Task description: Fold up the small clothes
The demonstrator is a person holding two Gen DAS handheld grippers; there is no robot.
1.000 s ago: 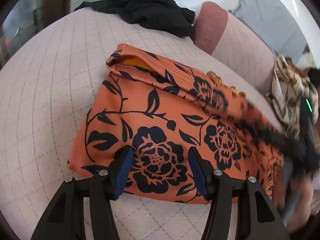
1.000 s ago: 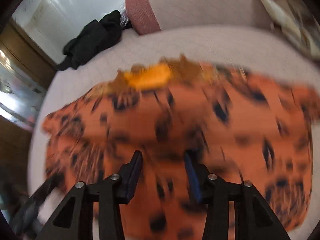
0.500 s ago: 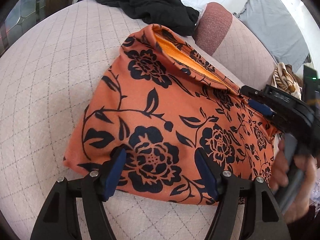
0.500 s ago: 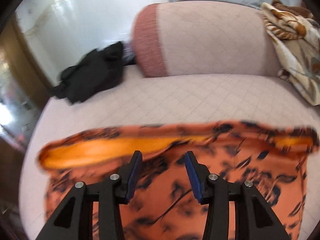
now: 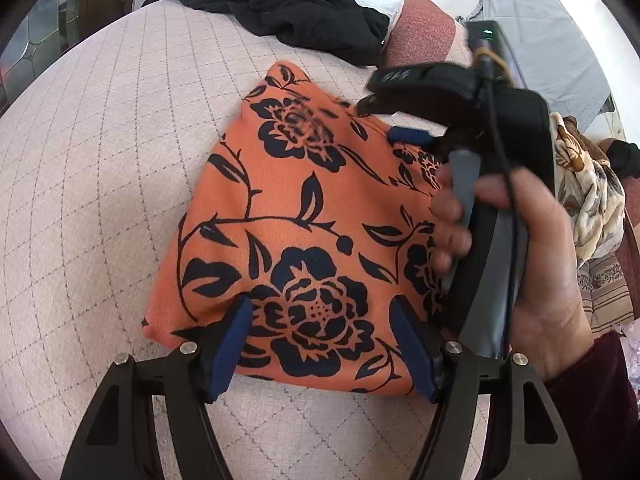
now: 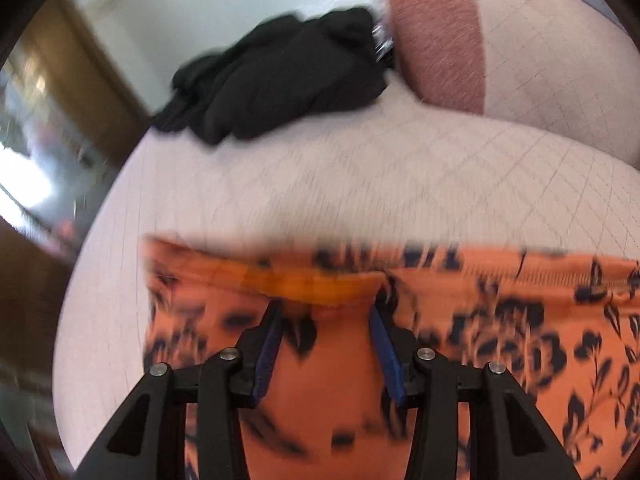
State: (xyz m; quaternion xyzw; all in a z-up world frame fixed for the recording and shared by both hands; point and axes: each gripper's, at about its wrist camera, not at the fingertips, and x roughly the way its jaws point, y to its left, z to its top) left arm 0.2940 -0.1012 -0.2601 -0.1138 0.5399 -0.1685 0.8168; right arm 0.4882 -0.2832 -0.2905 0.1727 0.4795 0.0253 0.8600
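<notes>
One orange garment with black flowers (image 5: 296,216) lies on the quilted pink cushion (image 5: 100,152). One black garment (image 5: 304,16) lies in a heap at the cushion's far edge. One dusty-red bolster (image 6: 436,36) stands beside it. One cream patterned cloth (image 5: 588,200) is bunched at the right. Two grippers show: the left gripper (image 5: 320,344) and the right gripper (image 6: 326,354), each with two blue-padded fingers. One bare hand (image 5: 532,248) holds a gripper's handle.
</notes>
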